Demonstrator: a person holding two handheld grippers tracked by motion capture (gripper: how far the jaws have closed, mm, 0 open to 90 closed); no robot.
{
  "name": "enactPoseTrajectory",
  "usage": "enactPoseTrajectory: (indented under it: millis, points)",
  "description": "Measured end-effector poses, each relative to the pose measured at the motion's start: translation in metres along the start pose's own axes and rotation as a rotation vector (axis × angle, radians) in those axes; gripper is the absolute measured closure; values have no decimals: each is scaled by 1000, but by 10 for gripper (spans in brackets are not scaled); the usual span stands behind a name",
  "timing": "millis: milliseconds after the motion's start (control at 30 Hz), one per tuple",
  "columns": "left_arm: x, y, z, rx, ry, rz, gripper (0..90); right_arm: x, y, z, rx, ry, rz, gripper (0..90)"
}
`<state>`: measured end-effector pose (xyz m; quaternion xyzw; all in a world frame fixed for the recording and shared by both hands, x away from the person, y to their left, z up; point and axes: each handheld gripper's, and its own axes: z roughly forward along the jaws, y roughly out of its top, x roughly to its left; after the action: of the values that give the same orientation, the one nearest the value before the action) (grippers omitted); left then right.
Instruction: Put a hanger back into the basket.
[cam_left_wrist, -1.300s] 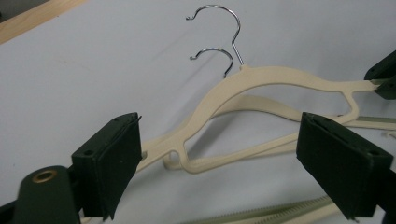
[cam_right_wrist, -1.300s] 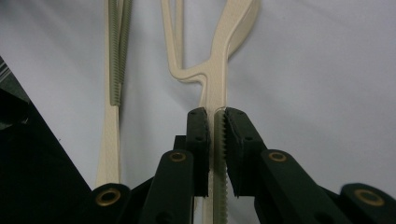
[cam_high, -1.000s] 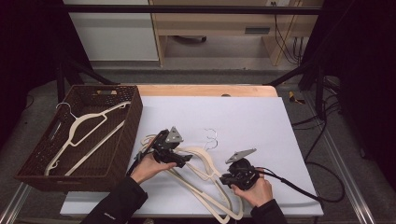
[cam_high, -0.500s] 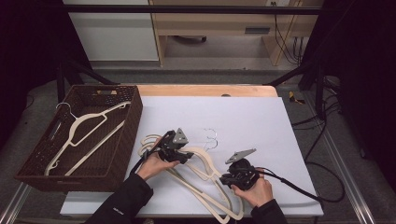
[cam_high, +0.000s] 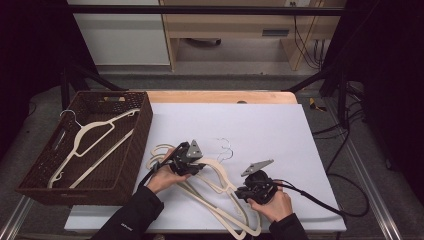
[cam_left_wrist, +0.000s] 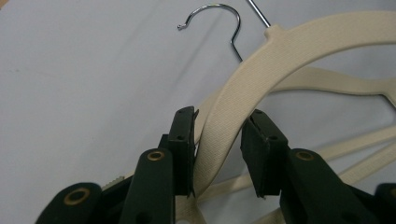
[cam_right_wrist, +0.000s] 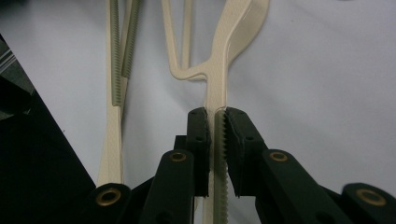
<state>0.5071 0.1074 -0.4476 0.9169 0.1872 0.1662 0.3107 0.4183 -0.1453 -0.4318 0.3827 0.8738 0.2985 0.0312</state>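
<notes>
Several cream plastic hangers (cam_high: 215, 182) with metal hooks (cam_high: 225, 149) lie tangled on the white board. My left gripper (cam_high: 200, 165) is at the pile's upper left. In the left gripper view its jaws (cam_left_wrist: 219, 126) straddle the curved shoulder of one hanger (cam_left_wrist: 280, 51); the left jaw touches it and a gap shows at the right jaw, so it is open. A chrome hook (cam_left_wrist: 219, 14) lies just beyond. My right gripper (cam_high: 242, 191), at the pile's lower right, is shut on a hanger's thin arm (cam_right_wrist: 233, 42), its toothed pads (cam_right_wrist: 198, 126) pressing both sides.
A dark wicker basket (cam_high: 135, 145) stands at the left, partly on the white board (cam_high: 260, 125), with two cream hangers (cam_high: 90, 135) inside. A black cable (cam_high: 320, 202) trails right from the right gripper. More hanger bars (cam_right_wrist: 116, 70) lie beside the held one.
My left gripper has shifted slightly to the right, onto the hanger's shoulder. The right gripper and the basket have stayed put.
</notes>
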Motion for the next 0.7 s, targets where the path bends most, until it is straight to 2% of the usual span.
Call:
enactPoseTrajectory:
  millis: [167,400,533,700]
  points:
    - [-7,0,-10,6,35,48,673,-1,-1,1,10,16,-15,799]
    - [-18,-3,-27,8,57,93,708,-1,-1,-5,-15,45,-15,787]
    - [-23,-5,-36,4,54,112,727,-2,-1,-9,-32,40,-25,776]
    - [-33,-10,-46,-16,63,123,740,-2,-1,-10,-54,73,-43,744]
